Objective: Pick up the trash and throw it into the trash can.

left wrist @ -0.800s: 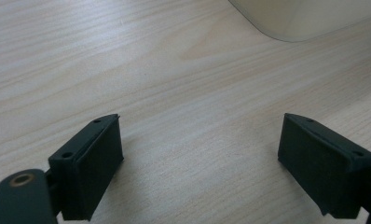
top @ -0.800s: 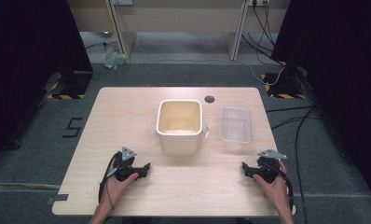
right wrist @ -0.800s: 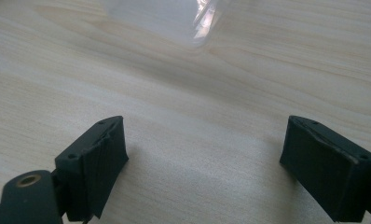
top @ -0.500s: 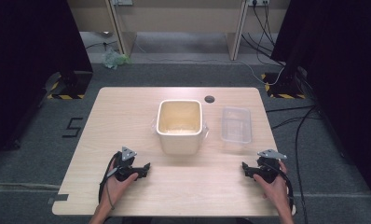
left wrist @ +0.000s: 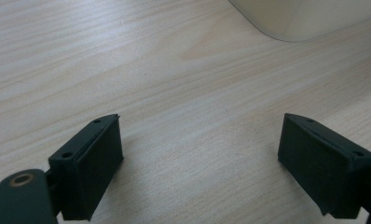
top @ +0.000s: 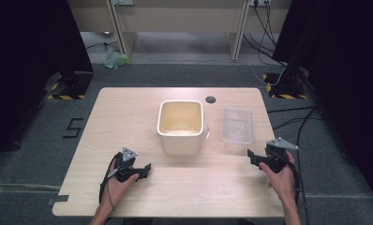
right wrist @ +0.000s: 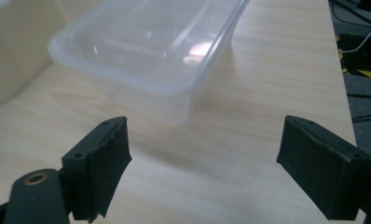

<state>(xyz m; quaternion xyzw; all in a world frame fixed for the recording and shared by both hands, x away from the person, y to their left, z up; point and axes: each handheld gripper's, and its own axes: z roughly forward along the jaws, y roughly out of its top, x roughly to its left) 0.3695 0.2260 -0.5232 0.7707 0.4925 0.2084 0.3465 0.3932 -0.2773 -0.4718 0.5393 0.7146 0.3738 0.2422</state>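
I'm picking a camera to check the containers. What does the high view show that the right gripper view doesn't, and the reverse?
High view alone: inside the cream tub, the left gripper and the table's round hole.
Right gripper view alone: its two pads close up, spread wide with nothing between.
Both: the clear plastic container on the wooden table, and the right gripper.

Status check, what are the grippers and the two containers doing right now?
Left gripper open, empty. Right gripper open, empty, facing clear tub. Cream bin mid-table, untouched. Nothing in the way.
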